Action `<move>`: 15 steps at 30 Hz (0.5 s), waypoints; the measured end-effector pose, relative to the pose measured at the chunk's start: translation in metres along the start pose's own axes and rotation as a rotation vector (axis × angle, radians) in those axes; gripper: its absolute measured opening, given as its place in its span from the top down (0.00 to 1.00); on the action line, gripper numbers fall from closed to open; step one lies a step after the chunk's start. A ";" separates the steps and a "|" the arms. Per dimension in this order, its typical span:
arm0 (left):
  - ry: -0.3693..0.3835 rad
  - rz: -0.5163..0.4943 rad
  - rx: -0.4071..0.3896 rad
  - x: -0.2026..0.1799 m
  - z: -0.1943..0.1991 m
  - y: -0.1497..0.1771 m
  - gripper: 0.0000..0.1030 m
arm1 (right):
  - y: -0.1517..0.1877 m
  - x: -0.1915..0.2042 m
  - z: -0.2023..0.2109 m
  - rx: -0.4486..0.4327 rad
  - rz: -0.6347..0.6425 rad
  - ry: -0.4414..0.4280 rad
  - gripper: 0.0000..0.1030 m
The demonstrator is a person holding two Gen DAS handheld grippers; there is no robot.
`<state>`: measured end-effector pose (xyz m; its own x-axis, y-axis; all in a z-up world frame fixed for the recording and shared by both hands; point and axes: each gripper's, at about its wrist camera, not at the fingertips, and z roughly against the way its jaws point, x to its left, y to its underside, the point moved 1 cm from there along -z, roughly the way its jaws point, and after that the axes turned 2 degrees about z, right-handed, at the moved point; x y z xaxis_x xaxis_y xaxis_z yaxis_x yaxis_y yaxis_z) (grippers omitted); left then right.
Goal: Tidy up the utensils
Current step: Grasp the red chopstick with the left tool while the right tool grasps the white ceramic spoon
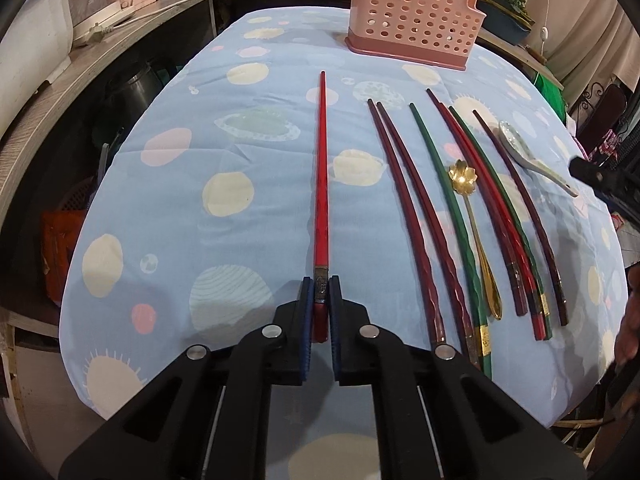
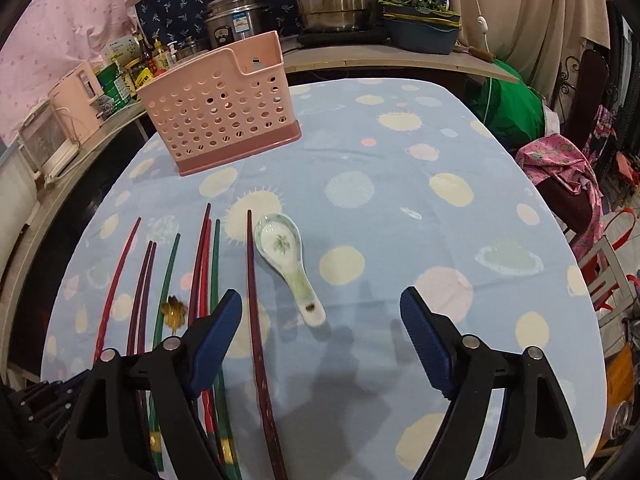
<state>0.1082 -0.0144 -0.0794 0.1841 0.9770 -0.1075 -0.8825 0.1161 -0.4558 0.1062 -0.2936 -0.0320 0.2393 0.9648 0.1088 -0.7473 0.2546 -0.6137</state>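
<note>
**Left gripper on the red chopstick, right one waiting**

My left gripper (image 1: 320,298) is pinching the red chopstick (image 1: 321,168) at its thick end, right on the metal band, blue pads pressed against both sides. I judge the grip is there because that end is the widest and gives the pads something to bite on. The stick points straight away toward the pink perforated holder (image 1: 412,20) at the far edge of the tablecloth (image 1: 180,208), so a lift and tip-up should drop it in. Whether it has left the cloth yet, I cannot tell.

Further right lie the other chopsticks (image 1: 416,216), dark red and green, roughly parallel with thick ends toward me. The gold spoon (image 1: 476,240) sits among them, and the ceramic spoon (image 2: 286,258) is off to their right.

My right gripper (image 2: 322,334) hovers spread wide above the cloth, gripping nothing, with one dark chopstick (image 2: 258,320) running under its left finger.

The holder's interior is hidden in both views, so I cannot say what it contains. The near ends of several sticks are covered by the gripper bodies.
</note>
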 end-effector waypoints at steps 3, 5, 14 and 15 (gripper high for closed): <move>0.000 0.000 0.000 0.000 -0.001 -0.001 0.93 | -0.009 0.004 -0.014 0.016 0.011 -0.025 0.44; 0.001 0.002 0.001 0.001 -0.001 -0.002 0.93 | -0.012 0.004 -0.023 0.026 0.010 -0.035 0.51; 0.003 -0.002 -0.002 0.001 -0.003 -0.005 0.93 | -0.009 -0.002 -0.048 0.093 -0.033 -0.093 0.81; 0.005 -0.001 -0.003 0.002 -0.003 -0.005 0.93 | -0.007 -0.001 -0.049 0.097 -0.035 -0.093 0.82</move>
<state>0.1141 -0.0138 -0.0799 0.1868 0.9760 -0.1116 -0.8813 0.1163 -0.4580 0.1417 -0.3001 -0.0660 0.2108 0.9560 0.2038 -0.7972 0.2888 -0.5301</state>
